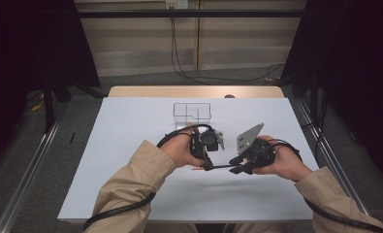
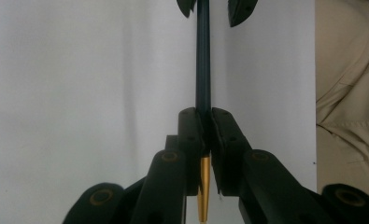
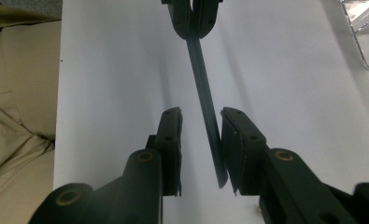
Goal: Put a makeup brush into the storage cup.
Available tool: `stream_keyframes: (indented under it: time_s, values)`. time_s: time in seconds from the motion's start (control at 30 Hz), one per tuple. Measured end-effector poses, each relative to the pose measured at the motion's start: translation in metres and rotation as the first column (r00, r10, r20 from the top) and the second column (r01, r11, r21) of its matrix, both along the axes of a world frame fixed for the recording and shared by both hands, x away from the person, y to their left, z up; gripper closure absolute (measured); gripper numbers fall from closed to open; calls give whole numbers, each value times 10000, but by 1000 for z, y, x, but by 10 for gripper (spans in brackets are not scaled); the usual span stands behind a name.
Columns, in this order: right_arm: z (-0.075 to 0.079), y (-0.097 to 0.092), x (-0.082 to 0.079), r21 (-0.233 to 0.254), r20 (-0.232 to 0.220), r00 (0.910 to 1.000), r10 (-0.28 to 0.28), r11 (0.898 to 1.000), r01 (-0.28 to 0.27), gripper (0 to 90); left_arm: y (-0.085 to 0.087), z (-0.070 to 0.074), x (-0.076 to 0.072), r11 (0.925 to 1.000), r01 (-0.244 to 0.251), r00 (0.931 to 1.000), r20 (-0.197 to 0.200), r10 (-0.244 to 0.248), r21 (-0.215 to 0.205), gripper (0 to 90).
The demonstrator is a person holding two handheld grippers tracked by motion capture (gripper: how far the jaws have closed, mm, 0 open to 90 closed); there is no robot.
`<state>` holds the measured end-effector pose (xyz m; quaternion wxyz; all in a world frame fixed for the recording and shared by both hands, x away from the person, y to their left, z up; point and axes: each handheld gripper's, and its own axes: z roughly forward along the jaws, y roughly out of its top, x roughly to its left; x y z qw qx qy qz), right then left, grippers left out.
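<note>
Passing the pen from claw to claw

Clamping the dark pen near its gold tip, the left gripper has its jaws pressed together on the barrel. The right gripper has jaws apart around the pen's other end, one pad close to it, neither yet squeezing. Both hang over the white table, near the person, with a clear plastic box farther back. To do this well, the right jaws should centre on the barrel before they squeeze, and the left should release only once that grip is firm.
</note>
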<state>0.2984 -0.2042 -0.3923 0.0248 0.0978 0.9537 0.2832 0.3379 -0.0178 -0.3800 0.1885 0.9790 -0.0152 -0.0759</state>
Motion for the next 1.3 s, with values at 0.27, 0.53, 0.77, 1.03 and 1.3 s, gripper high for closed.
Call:
stream_keyframes:
  time_s: [0.27, 0.53, 0.77, 1.03, 1.3]
  values:
    - [-5, 0, 1, -315, -158, 9998, 115, 9994, -120, 839, 0, 1, 1, 9997, 66, 9997, -214, -72, -255, 831]
    - [-11, 0, -1, -435, -387, 9991, 184, 9989, -201, 852, 0, 7, 3, 9988, 75, 9994, -333, -91, -493, 831]
    - [-13, -2, -1, -355, -467, 9987, 204, 9991, -220, 855, -1, 8, 3, 9985, 50, 9993, -354, -70, -552, 831]
    - [-13, -3, -1, -317, -419, 9989, 195, 9993, -209, 856, 0, 8, 3, 9977, 103, 9996, -257, -120, -663, 822]
    - [-13, -3, -2, -289, -374, 9992, 131, 9995, -142, 856, 4, 10, 3, 9966, 45, 10000, 92, -38, -824, 716]
